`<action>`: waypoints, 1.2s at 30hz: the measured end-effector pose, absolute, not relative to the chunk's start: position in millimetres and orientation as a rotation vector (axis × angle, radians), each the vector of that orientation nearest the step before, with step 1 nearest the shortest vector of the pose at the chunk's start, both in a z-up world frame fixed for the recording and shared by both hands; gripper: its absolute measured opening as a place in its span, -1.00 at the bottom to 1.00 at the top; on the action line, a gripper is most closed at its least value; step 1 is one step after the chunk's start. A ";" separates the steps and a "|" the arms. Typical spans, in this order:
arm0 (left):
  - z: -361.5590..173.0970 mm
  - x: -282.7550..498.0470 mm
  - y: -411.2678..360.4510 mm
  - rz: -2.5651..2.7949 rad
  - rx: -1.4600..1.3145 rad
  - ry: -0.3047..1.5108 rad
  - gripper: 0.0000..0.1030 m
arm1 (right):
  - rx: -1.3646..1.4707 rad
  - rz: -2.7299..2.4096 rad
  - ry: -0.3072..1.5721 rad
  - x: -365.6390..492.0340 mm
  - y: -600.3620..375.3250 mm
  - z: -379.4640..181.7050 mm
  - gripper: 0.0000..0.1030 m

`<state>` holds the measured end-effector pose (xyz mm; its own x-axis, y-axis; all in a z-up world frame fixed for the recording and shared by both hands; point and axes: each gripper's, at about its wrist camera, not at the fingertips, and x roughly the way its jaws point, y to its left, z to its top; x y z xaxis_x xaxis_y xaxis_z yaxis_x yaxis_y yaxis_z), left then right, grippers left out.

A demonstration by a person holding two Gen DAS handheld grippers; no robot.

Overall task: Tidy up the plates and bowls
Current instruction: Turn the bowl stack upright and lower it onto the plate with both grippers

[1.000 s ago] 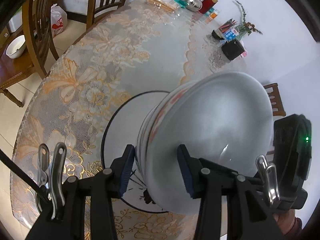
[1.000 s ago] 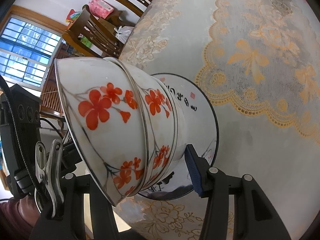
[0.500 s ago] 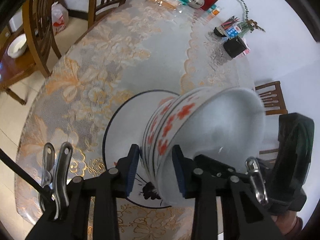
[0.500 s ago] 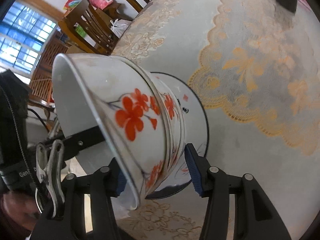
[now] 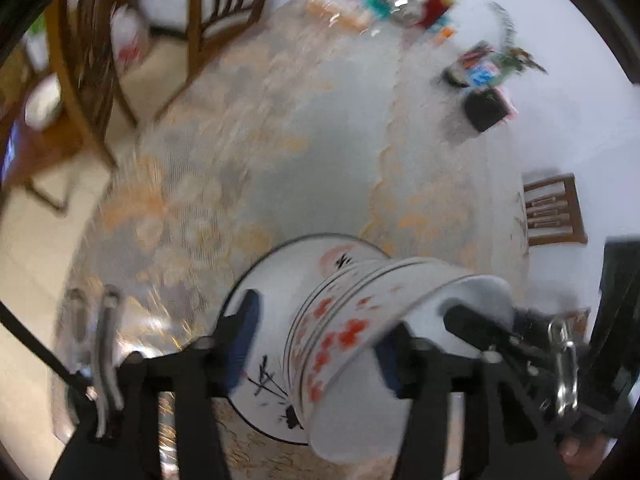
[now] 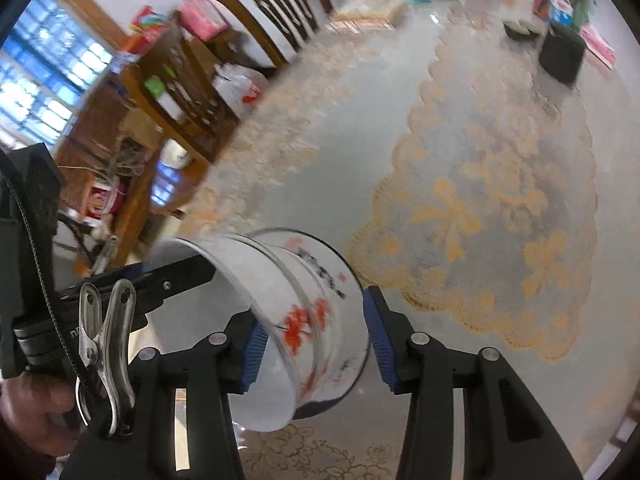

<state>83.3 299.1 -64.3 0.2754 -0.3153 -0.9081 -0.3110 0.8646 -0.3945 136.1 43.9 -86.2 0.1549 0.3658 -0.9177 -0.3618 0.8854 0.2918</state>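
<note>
**Round table with plate, nested bowls and two hand-held claws**

Table (image 5: 320,152): large and round, under a pale lace cloth with orange flower and bow patterns; it fills most of both views; both are motion-blurred.

Chairs (image 6: 280,12): dark wood with slatted backs, standing at the far-left edge of the table; another chair back shows at the right edge in the left wrist view.

Plate (image 5: 272,320): white with a thin black rim and black brush markings; it lies flat on the cloth near the table's near edge.

Bowls (image 5: 344,332): a nested stack, white with red blossoms and dark rims; tipped well over on its side above the plate, foot toward the plate and mouth facing the near side; whether the stack touches the plate cannot be told.

Left gripper (image 5: 316,332): released, jaws spread wide; one finger stands over the plate, clear of the stack, and the other sits behind the outermost bowl's rim.

Right gripper (image 6: 314,320): its jaws straddle the stack, one blue pad at the bowl mouth and the other beside the foot; blur hides the contact, so whether it grips cannot be told.

Black box (image 5: 486,110): stands on the far-right part of the table, well apart from the plate.

Small clutter: packets, a red bottle and a metal vessel along the far edge, too blurred to itemise.
</note>
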 end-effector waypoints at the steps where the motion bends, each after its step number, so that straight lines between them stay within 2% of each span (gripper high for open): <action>1: -72.0 82.7 302.4 0.005 -0.614 1.333 0.42 | 0.005 0.507 1.334 137.7 42.8 -90.2 -0.09; 4: -82.7 79.6 302.1 0.011 -0.617 1.358 0.55 | 0.041 0.479 1.379 134.8 35.8 -103.4 -0.05; 7: -86.8 76.7 300.9 0.027 -0.590 1.357 0.77 | 0.058 0.483 1.416 135.1 32.7 -113.0 0.15; 10: -89.9 76.3 301.4 0.039 -0.582 1.362 0.88 | 0.049 0.512 1.449 132.6 37.1 -118.1 0.20; 13: -89.0 76.0 298.8 0.041 -0.546 1.368 0.88 | 0.021 0.519 1.452 129.3 42.5 -117.3 0.20; 17: -79.6 73.0 294.3 0.049 -0.471 1.357 0.81 | 0.028 0.503 1.436 129.5 41.3 -109.6 0.06; 36: -33.7 64.1 277.4 -0.007 -0.299 1.211 0.79 | -0.033 0.475 1.352 109.0 42.3 -73.6 0.06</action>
